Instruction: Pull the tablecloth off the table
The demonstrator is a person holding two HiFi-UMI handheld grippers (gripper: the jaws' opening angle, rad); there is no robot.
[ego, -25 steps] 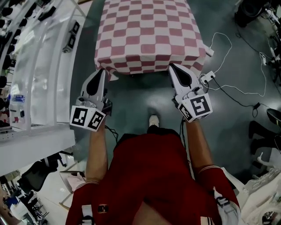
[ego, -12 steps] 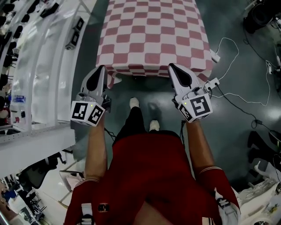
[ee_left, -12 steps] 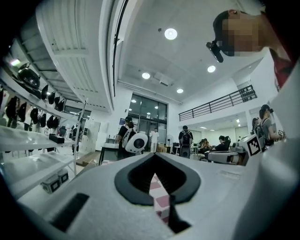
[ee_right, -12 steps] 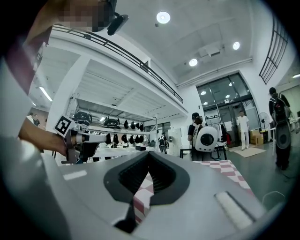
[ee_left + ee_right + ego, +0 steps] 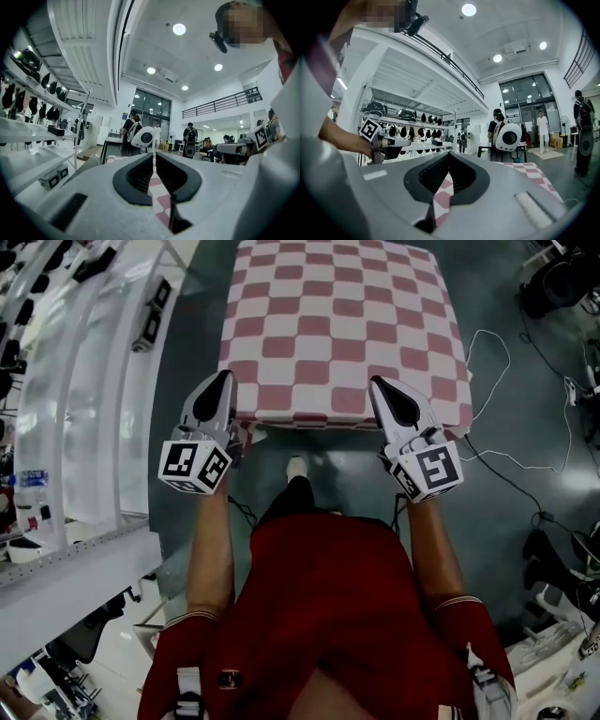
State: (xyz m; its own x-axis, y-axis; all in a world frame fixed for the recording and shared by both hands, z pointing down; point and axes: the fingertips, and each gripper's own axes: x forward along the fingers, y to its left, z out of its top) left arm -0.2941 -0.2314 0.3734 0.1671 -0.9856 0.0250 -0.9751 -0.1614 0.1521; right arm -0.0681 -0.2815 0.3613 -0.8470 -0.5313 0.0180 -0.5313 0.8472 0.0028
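Observation:
The red-and-white checked tablecloth [image 5: 342, 324] lies spread ahead of me, its near edge hanging above the floor between both grippers. My left gripper [image 5: 225, 378] holds the near left corner. A strip of the cloth [image 5: 157, 197] runs between its jaws [image 5: 154, 157], which have just been opening slightly but still pinch it. My right gripper [image 5: 380, 383] is shut on the near right corner, and a fold of cloth [image 5: 440, 201] sits between its jaws [image 5: 449, 159]. Both grippers point level, away from me.
A white shelving rack [image 5: 84, 381] runs along the left. White cables [image 5: 497, 362] trail over the dark floor at the right, beside dark bags [image 5: 553, 282]. My foot [image 5: 296, 468] is below the cloth's near edge. People stand far off in both gripper views.
Both grippers have drawn back toward me with the cloth's near edge, so more cloth lies between them and the far end. One leg has stepped under the edge.

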